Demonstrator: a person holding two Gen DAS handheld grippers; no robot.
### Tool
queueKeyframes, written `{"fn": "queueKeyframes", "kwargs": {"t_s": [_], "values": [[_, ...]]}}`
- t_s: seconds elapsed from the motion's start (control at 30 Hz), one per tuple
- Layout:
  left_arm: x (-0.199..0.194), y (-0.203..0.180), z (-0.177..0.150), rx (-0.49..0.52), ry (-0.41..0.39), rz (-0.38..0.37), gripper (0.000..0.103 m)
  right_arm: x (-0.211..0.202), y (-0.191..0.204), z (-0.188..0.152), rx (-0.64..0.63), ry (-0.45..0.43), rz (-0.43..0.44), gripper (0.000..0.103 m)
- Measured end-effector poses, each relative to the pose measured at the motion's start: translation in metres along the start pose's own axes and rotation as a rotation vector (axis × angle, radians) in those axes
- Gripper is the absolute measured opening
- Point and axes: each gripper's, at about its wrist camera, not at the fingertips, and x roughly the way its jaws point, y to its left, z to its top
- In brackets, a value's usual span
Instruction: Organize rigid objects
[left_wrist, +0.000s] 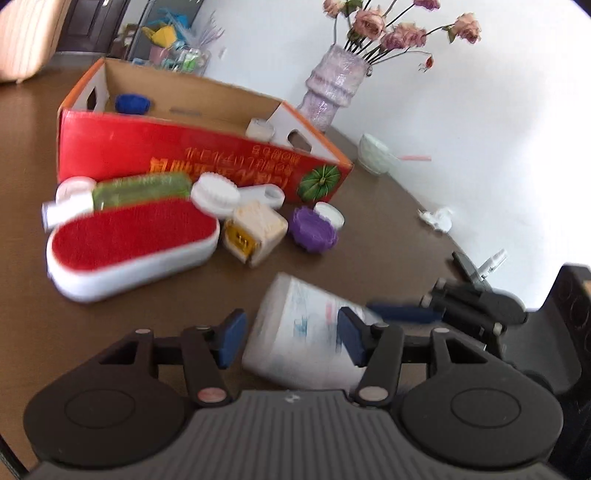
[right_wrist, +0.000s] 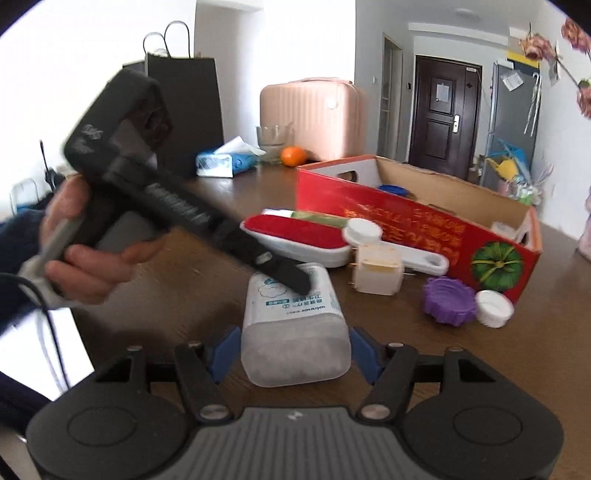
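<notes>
A white plastic jar (left_wrist: 306, 328) lies on its side on the brown table, also in the right wrist view (right_wrist: 291, 325). My left gripper (left_wrist: 290, 339) is open with its blue pads on either side of the jar; its fingers (right_wrist: 291, 275) rest over the jar's far end. My right gripper (right_wrist: 291, 352) is open around the jar's near end; its fingertips (left_wrist: 402, 312) show at the right. A red open cardboard box (left_wrist: 192, 147) holds a blue lid (left_wrist: 132, 102). In front lie a red-and-white brush (left_wrist: 133, 243), a green bottle (left_wrist: 136, 190), a cream block (left_wrist: 258, 229), a purple lid (left_wrist: 312, 229).
A vase of dried roses (left_wrist: 332, 88) and a white bowl (left_wrist: 375, 153) stand behind the box near the wall. A white cap (right_wrist: 493, 306) lies beside the purple lid (right_wrist: 448, 301). A tissue pack (right_wrist: 225, 160), an orange (right_wrist: 293, 155) and a black bag (right_wrist: 184, 110) stand at the far table edge.
</notes>
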Motion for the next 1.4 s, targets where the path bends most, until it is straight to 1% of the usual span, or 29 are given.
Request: {"fn": "queueKeyframes", "kwargs": {"t_s": [0.03, 0.07, 0.1, 0.17, 0.27, 0.33, 0.4, 0.43, 0.47, 0.53, 0.57, 0.63, 0.67, 0.73, 0.77, 0.8, 0.87, 0.93, 0.97, 1.03, 1.07, 1.1, 1.13, 1.17, 1.2, 1.27, 1.3, 1.37, 1.4], "values": [[-0.001, -0.001, -0.002, -0.008, -0.001, -0.007, 0.055, -0.001, -0.002, -0.001, -0.004, -0.003, -0.027, 0.069], [0.0, -0.002, -0.003, -0.016, -0.002, -0.018, 0.052, -0.002, -0.003, -0.002, -0.009, -0.006, -0.043, 0.069], [0.0, -0.003, -0.004, -0.027, -0.004, -0.02, 0.051, -0.006, -0.008, -0.004, 0.01, -0.018, -0.063, 0.069], [0.001, -0.009, -0.006, -0.037, -0.003, -0.009, 0.048, -0.008, -0.012, -0.006, 0.032, -0.025, -0.067, 0.069], [-0.004, -0.021, -0.009, -0.02, 0.016, 0.001, 0.037, -0.017, -0.025, -0.01, 0.15, -0.035, -0.099, 0.067], [-0.008, -0.026, -0.012, -0.014, 0.003, -0.006, 0.037, -0.023, -0.036, -0.014, 0.253, -0.043, -0.117, 0.067], [-0.009, -0.025, -0.01, -0.03, -0.038, 0.026, 0.038, -0.027, -0.048, -0.019, 0.385, -0.07, -0.122, 0.062], [-0.008, -0.023, -0.008, -0.043, -0.047, 0.03, 0.038, -0.027, -0.056, -0.02, 0.465, -0.083, -0.117, 0.054], [-0.005, -0.02, -0.005, -0.061, -0.056, 0.026, 0.038, -0.026, -0.063, -0.021, 0.544, -0.092, -0.104, 0.046], [0.002, -0.014, -0.003, -0.095, -0.056, -0.006, 0.038, -0.017, -0.074, -0.023, 0.676, -0.094, -0.066, 0.038], [0.005, -0.012, -0.003, -0.115, -0.038, -0.02, 0.037, -0.012, -0.077, -0.024, 0.709, -0.09, -0.061, 0.037], [0.008, -0.009, -0.007, -0.145, -0.034, -0.032, 0.035, -0.004, -0.076, -0.024, 0.744, -0.091, -0.053, 0.036], [0.007, -0.007, -0.01, -0.159, -0.039, -0.039, 0.035, 0.0, -0.073, -0.026, 0.771, -0.091, -0.037, 0.036], [0.004, -0.005, -0.014, -0.182, -0.048, -0.046, 0.035, 0.001, -0.067, -0.029, 0.79, -0.105, -0.041, 0.037], [0.004, -0.005, -0.015, -0.192, -0.054, -0.045, 0.034, 0.001, -0.067, -0.029, 0.79, -0.105, -0.041, 0.037], [0.003, -0.007, -0.016, -0.196, -0.061, -0.038, 0.034, 0.003, -0.068, -0.029, 0.819, -0.102, -0.035, 0.037], [0.002, -0.012, -0.013, -0.174, -0.072, -0.013, 0.034, 0.002, -0.067, -0.025, 0.825, -0.101, -0.039, 0.032], [-0.001, -0.016, -0.005, -0.154, -0.085, -0.003, 0.034, -0.001, -0.066, -0.018, 0.797, -0.123, -0.051, 0.031], [-0.003, -0.017, 0.002, -0.154, -0.086, 0.002, 0.034, -0.003, -0.066, -0.012, 0.784, -0.139, -0.052, 0.029], [-0.005, -0.017, 0.021, -0.147, -0.104, -0.008, 0.034, -0.008, -0.072, 0.005, 0.756, -0.175, -0.051, 0.028], [-0.005, -0.017, 0.034, -0.14, -0.114, -0.008, 0.035, -0.008, -0.076, 0.019, 0.725, -0.195, -0.061, 0.028], [-0.005, -0.017, 0.049, -0.132, -0.128, -0.006, 0.035, -0.003, -0.087, 0.044, 0.665, -0.22, -0.082, 0.028], [-0.004, -0.017, 0.064, -0.118, -0.142, -0.004, 0.035, 0.001, -0.095, 0.056, 0.658, -0.234, -0.092, 0.028], [-0.002, -0.015, 0.081, -0.101, -0.156, -0.002, 0.035, 0.001, -0.095, 0.056, 0.658, -0.234, -0.092, 0.028], [0.001, -0.011, 0.099, -0.098, -0.168, 0.001, 0.035, 0.007, -0.105, 0.072, 0.64, -0.249, -0.104, 0.028], [0.01, 0.001, 0.133, -0.11, -0.174, 0.01, 0.035, 0.02, -0.124, 0.095, 0.631, -0.266, -0.106, 0.028], [0.016, 0.008, 0.15, -0.106, -0.174, 0.016, 0.034, 0.031, -0.138, 0.109, 0.629, -0.261, -0.106, 0.028], [0.035, 0.025, 0.183, -0.129, -0.156, 0.041, 0.034, 0.053, -0.16, 0.125, 0.648, -0.248, -0.105, 0.028], [0.047, 0.033, 0.197, -0.128, -0.143, 0.057, 0.034, 0.083, -0.183, 0.141, 0.644, -0.208, -0.118, 0.028]]}}
